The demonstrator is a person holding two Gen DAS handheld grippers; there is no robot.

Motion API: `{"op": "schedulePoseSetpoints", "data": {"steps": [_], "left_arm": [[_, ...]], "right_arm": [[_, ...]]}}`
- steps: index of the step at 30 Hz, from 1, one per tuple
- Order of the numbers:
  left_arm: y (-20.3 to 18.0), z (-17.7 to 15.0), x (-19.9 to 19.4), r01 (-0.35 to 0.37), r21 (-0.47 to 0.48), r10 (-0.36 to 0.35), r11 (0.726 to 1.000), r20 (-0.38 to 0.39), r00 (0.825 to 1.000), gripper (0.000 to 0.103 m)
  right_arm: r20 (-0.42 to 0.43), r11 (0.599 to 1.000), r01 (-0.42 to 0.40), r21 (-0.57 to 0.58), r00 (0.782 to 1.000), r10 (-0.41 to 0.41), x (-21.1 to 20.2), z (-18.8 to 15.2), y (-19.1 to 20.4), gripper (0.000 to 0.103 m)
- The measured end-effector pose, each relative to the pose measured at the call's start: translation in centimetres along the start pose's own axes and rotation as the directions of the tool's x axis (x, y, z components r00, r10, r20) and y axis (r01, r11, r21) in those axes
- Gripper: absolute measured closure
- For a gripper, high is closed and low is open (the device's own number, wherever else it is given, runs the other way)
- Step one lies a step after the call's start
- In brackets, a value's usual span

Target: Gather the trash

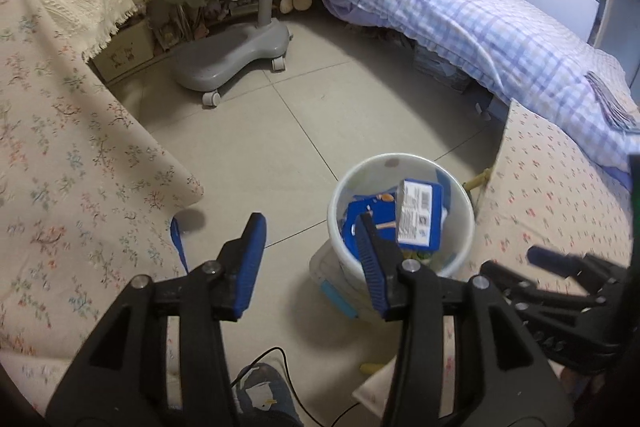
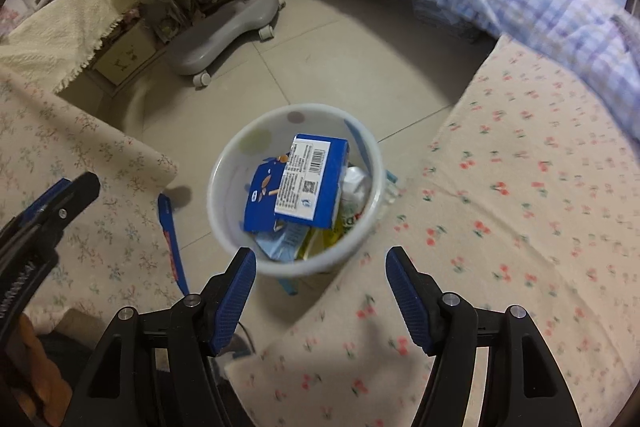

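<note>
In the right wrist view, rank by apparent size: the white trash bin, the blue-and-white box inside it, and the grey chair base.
Largest to smallest as they look:
1. white trash bin
2. grey chair base, though it sits farther from the camera, so its true size is unsure
3. blue-and-white box, which stands inside the bin

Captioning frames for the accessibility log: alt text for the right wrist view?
A white trash bin on the tiled floor holds a blue-and-white carton with a barcode and other wrappers. The right gripper hangs open and empty above its near rim. A cherry-print cloth surface lies to the right, a grey wheeled chair behind.
</note>
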State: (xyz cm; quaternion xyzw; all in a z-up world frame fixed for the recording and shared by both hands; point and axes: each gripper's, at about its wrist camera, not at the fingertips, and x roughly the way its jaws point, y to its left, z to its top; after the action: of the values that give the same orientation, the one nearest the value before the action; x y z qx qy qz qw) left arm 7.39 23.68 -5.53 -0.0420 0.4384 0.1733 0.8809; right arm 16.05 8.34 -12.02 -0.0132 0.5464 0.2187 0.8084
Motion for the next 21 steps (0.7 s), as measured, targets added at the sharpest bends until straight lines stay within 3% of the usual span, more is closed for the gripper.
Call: {"op": "schedulePoseSetpoints", "data": {"steps": [2, 4, 5, 10, 17, 21], "left_arm": [[0.0, -1.0, -1.9, 0.010, 0.013, -0.010, 1.000, 0.035, 0.999, 0.051], [-0.1, -2.0, -4.2, 0.012, 0.023, -0.014, 1.000, 0.084, 0.996, 0.034], [-0.1, -2.4, -5.6, 0.014, 0.028, -0.017, 1.000, 0.113, 0.993, 0.031], [-0.8, -3.4, -10.4, 0.038, 0.061, -0.049, 0.997, 0.190, 0.981, 0.021], [-2.4, -5.6, -14.6, 0.040, 0.075, -0.056, 0.996, 0.219, 0.974, 0.016], [-3.9, -6.5, -16.8, 0.021, 0.113, -0.048, 0.993, 0.246, 0.968, 0.012]], "right_arm": [[0.032, 1.000, -0.003, -0.029, 0.999, 0.004, -2.0, -0.9, 0.6, 0.034], [0.083, 0.998, -0.017, -0.058, 0.996, 0.021, -4.9, -2.2, 1.2, 0.032], [0.105, 0.997, -0.020, -0.068, 0.994, 0.027, -6.2, -2.8, 1.5, 0.030], [0.220, 0.992, 0.031, -0.123, 0.976, -0.003, -12.2, -7.0, 2.5, 0.026], [0.387, 0.987, 0.088, -0.131, 0.922, -0.030, -19.0, -12.0, 1.2, 0.016], [0.426, 0.991, 0.065, -0.116, 0.905, -0.010, -21.1, -13.3, -0.2, 0.014]]}}
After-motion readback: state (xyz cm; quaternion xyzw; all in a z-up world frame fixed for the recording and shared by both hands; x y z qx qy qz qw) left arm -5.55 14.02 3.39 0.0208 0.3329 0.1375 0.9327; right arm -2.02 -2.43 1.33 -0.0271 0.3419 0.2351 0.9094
